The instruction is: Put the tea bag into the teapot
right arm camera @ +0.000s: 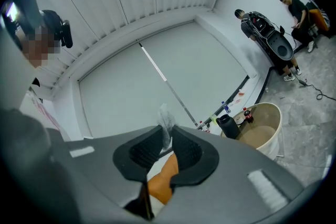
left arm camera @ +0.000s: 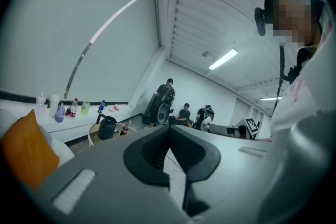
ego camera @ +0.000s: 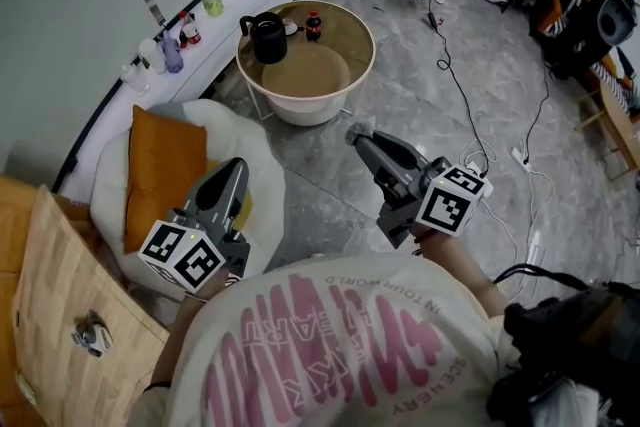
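Round desk (ego camera: 345, 27) across the floor (ego camera: 330, 177) carries the teapot (ego camera: 267, 37), well apart. Right gripper (right arm camera: 167, 136) jaws clamp the tea bag (right arm camera: 166, 118); left gripper (left arm camera: 169, 131) jaws together, empty. Pickup done; carrying and dropping remain.
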{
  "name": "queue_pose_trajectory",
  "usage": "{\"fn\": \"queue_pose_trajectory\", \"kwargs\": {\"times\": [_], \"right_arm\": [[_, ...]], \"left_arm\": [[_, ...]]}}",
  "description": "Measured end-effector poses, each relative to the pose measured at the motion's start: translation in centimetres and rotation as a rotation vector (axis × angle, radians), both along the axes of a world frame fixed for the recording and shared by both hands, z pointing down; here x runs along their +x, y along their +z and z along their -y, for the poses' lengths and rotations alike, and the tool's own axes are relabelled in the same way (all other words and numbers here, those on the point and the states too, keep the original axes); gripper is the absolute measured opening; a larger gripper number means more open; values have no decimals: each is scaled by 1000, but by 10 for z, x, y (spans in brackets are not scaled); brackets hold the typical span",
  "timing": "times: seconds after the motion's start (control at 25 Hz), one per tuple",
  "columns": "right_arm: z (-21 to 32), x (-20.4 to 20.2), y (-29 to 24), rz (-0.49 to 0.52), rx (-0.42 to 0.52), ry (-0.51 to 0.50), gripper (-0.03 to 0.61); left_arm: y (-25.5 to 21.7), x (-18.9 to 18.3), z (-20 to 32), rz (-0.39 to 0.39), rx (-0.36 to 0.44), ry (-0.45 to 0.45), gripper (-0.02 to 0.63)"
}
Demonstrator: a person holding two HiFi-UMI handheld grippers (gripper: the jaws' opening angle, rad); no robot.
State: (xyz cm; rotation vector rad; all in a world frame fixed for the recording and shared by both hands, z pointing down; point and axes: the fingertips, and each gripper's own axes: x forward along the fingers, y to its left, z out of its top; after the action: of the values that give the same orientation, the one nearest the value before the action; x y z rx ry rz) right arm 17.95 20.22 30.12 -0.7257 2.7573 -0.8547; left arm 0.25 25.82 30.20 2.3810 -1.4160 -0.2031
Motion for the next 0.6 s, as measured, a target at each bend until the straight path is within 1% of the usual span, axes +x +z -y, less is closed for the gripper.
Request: {"fn": "queue_pose_trajectory", "kwargs": {"times": [0.12,0.24,0.28,0.4,0.6], "right_arm": [[3,2,5,0,-11,-6,58],[4,1,8,-14,-8,-20,58],[5,1,9,-17,-7,-20,58],[10,6,11,-7,-20,-13,58],[12,8,16,-1,-36,-30,58]], "left_arm": [[10,-2,0,36,-7,-10,12],[17,-1,1,117,-11,-14,12],[17,0,2,125,-10,-7,14],[15,6,5,84,-11,6,15],[20,4,1,89,-42,-18,15]]}}
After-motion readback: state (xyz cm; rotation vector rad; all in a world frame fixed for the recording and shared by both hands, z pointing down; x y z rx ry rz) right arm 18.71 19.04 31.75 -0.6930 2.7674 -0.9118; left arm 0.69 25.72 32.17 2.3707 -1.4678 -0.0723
